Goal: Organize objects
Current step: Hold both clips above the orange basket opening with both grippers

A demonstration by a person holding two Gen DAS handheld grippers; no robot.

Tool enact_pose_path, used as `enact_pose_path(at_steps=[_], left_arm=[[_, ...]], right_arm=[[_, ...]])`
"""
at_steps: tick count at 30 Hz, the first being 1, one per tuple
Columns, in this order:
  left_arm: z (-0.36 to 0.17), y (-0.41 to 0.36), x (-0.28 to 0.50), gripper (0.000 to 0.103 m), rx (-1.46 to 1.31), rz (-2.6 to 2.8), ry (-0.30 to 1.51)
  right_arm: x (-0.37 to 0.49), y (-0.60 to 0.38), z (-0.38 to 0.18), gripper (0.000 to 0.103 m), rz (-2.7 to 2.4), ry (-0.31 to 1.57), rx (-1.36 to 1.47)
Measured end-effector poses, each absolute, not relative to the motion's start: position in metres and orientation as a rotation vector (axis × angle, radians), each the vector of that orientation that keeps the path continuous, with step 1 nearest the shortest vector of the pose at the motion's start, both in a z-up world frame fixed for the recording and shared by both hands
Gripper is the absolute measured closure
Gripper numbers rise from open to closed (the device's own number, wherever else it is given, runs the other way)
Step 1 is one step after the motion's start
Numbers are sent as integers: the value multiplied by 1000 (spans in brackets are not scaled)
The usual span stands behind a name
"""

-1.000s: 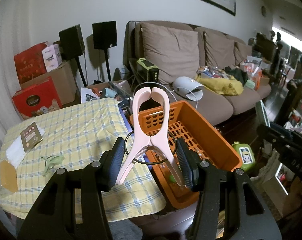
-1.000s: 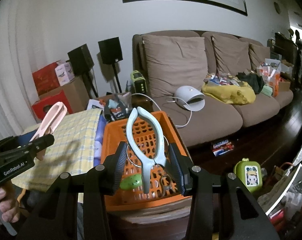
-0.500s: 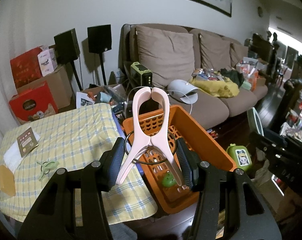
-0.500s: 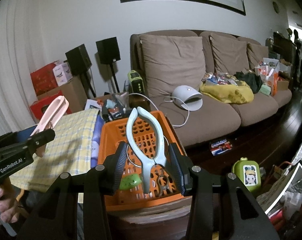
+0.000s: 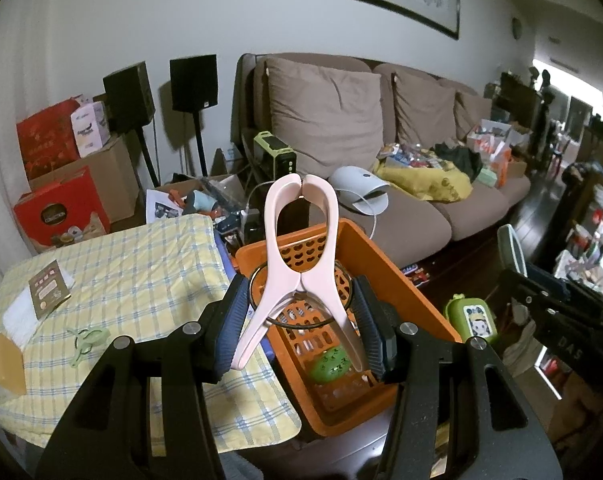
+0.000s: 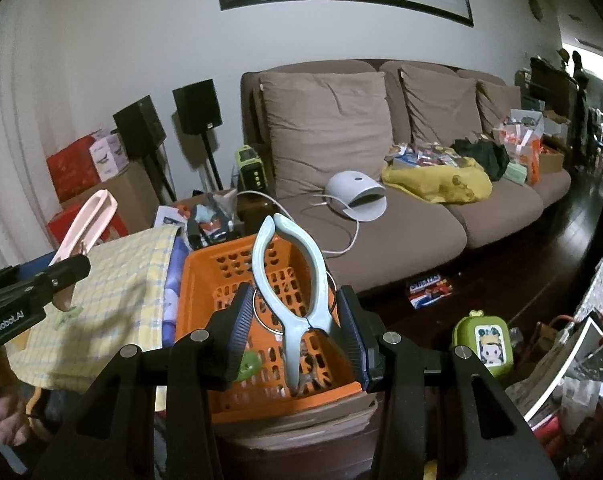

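Note:
My left gripper (image 5: 301,324) is shut on a large pink clip (image 5: 299,256) and holds it upright above the orange basket (image 5: 385,256). My right gripper (image 6: 297,330) is shut on a large pale blue clip (image 6: 289,276) above the same basket (image 6: 205,268). A green round object (image 5: 333,362) lies on the basket floor. The left gripper with the pink clip (image 6: 85,232) shows at the left of the right wrist view. A small green clip (image 5: 87,338) lies on the yellow checked cloth (image 5: 141,272).
A brown booklet (image 5: 49,288) and a white cloth lie on the table's left side. A brown sofa (image 5: 341,128) with clutter stands behind. Speakers on stands (image 5: 193,80) and red boxes (image 5: 57,208) are at the back left. A green toy case (image 5: 473,316) sits on the dark floor.
Both grippers have drifted slightly, still holding their clips over the basket. The view from the left gripper has pulled back and risen a little.

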State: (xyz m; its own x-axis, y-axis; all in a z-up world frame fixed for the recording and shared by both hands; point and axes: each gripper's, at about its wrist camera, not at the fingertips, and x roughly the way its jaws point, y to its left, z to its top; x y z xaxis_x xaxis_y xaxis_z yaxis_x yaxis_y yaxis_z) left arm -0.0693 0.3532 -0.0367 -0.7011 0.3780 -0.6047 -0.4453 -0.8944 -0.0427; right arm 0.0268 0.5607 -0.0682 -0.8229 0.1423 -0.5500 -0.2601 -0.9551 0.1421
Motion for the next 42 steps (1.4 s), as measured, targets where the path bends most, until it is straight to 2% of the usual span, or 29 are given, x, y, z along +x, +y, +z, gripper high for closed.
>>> enact_pose_path(at_steps=[17,38,42], left_arm=[[-22,368,-70,54,-826,2539,135],[-42,365,-80,54,-883,2535,126],[-50,361,-81,54,-882,2557,105]], right_arm=[[31,594,-74,60,2730,384,-803],[17,592,-97,60,2704,404,-813],[19,589,-104,60,2695,451,-720]])
